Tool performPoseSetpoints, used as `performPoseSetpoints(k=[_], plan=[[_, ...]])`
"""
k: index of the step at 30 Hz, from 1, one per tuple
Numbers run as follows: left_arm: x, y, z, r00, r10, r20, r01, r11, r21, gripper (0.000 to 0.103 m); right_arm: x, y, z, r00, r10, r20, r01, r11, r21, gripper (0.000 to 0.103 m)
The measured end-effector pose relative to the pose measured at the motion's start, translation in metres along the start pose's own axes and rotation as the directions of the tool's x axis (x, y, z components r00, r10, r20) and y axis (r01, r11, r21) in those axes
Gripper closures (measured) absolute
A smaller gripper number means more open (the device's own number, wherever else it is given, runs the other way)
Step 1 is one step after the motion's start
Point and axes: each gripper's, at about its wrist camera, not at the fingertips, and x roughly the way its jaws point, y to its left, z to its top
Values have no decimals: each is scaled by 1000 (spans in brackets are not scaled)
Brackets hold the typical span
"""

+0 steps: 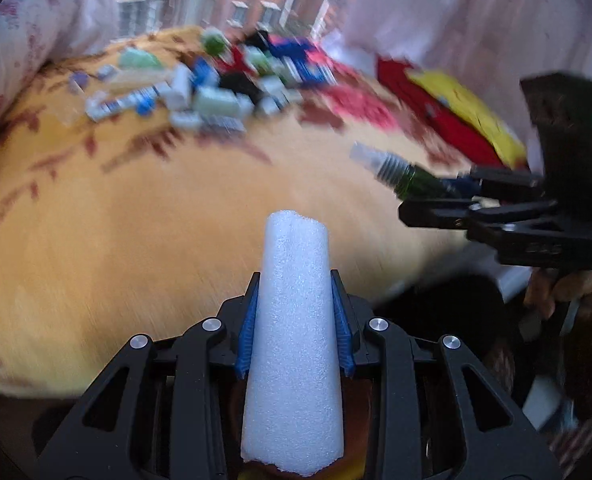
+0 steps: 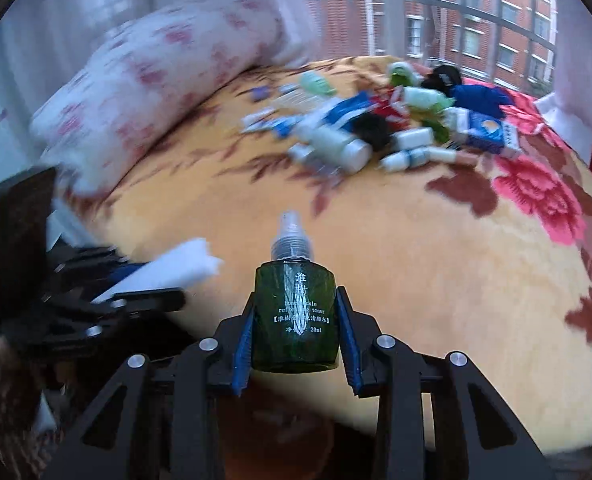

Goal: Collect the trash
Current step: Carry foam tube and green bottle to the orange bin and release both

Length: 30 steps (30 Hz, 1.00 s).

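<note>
My left gripper (image 1: 294, 280) is shut on a white foam tube (image 1: 294, 340) that sticks out forward between the blue pads. My right gripper (image 2: 294, 298) is shut on a small dark green spray bottle (image 2: 294, 316) with a clear cap. Both are held above the near edge of a bed with a yellow flowered blanket (image 1: 144, 216). The right gripper with the bottle (image 1: 411, 178) shows at the right of the left wrist view. The left gripper with the foam (image 2: 168, 268) shows at the left of the right wrist view. A pile of trash (image 2: 375, 128), bottles, tubes and boxes, lies at the far side of the bed (image 1: 200, 88).
A white pillow with pink flowers (image 2: 156, 92) lies at the bed's far left. Red and yellow cloth (image 1: 451, 112) lies at the right of the bed. A window with brick buildings is behind. A dark area (image 1: 447, 312) lies below the bed's near edge.
</note>
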Motion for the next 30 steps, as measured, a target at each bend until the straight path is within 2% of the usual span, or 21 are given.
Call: performPoseSetpoints(k=[2,5,9,11,14,15,16,17,18,19,21,23,25,26,28,30], plan=[[5,-10,-20,998,-9,-68,10,1000,24,72,-3,11,-19,999,34,-35,-35,999,-18,67],[17,-21,-51,984,-28,-178,35,999,36,72,4,27,-57,989,75,-125,-80,996,-36,67],[48,-27,-92,948,-32,-316,45,998,34,72,32,39,-101,961,99,-259,-112,993,-36,67],[65,-25,-104,930,-21,-368,33,999,26,72,53,39,-121,940,114,-323,-125,992,-13,67],[89,-24,-117,900,-5,-436,20,999,30,69,80,37,-146,914,102,-394,-111,994,-1,66],[95,-24,-120,892,2,-453,15,999,33,64,86,36,-152,907,110,-407,-115,993,13,66],[101,-23,-123,880,7,-476,10,999,34,61,90,35,-155,904,110,-413,-111,994,21,61],[105,-22,-124,871,19,-490,-4,999,33,51,94,35,-158,896,114,-428,-115,993,25,43],[107,-21,-123,866,36,-500,-24,999,31,42,95,35,-159,895,112,-432,-113,993,23,33],[106,-19,-122,867,45,-496,-36,999,27,40,94,34,-158,906,90,-414,-92,996,16,24],[103,-16,-118,876,43,-480,-44,999,9,37,89,33,-155,918,66,-391,-73,997,-3,23],[93,-13,-114,898,22,-439,-30,999,-12,37,80,28,-149,932,77,-355,-79,997,9,23],[73,-14,-104,937,-1,-348,-1,1000,-8,37,61,22,-138,954,97,-282,-98,995,11,23],[67,-16,-96,951,1,-309,-1,1000,1,37,49,20,-129,969,96,-227,-98,995,1,23],[41,-19,-78,983,21,-180,-16,999,31,37,25,14,-111,989,83,-118,-86,996,-23,23],[17,-19,-59,998,34,-48,-32,998,49,37,4,9,-87,998,59,-4,-59,997,-55,23]])
